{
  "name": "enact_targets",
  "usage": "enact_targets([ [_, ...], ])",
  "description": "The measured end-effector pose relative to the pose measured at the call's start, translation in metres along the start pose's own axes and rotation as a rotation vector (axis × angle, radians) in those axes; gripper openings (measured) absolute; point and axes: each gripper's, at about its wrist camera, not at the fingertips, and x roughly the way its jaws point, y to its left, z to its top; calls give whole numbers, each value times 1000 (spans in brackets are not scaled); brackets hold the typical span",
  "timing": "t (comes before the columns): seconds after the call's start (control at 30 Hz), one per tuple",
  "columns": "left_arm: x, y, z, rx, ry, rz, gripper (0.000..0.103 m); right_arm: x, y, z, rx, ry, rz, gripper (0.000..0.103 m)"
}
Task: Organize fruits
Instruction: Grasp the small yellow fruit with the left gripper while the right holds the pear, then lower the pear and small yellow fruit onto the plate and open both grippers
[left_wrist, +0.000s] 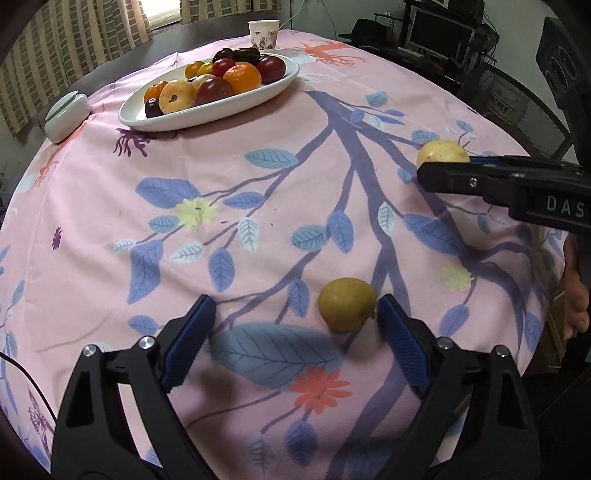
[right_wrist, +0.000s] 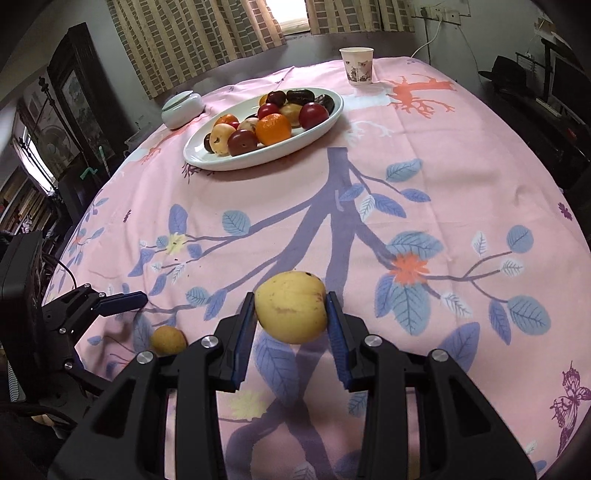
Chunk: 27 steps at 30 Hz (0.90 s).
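Holding mixed fruit, plate (right_wrist: 207, 158); right hand-held gripper (right_wrist: 291, 314) clamps yellow fruit (right_wrist: 291, 310), left (left_wrist: 295, 314) gapes.

White capitals "DAS" stand on the black body of the right gripper (left_wrist: 447, 168) where it reaches in from the right edge of the left wrist view, the word cut off by the frame. The paper cup (left_wrist: 263, 34) carries a print too small to read.
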Motion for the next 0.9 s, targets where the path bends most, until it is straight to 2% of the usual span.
enact_targets([
  [0.03,-2,-1,0,-1,-4,-1,74,1,0,-1,2,2,3,38],
  [0.1,-5,-4,1,5,-10,-6,45,3,0,-4,2,9,13,38],
  [0.2,-5,-6,3,8,-6,-5,32,7,3,-8,-8,22,37,38],
  [0.4,-10,-4,2,-23,-28,-16,28,12,15,-13,-22,35,86,38],
  [0.63,-23,7,5,-47,-58,23,28,9,27,-12,-54,30,93,38],
  [0.9,-28,43,28,-103,-87,63,28,9,42,6,-89,14,84,38],
])
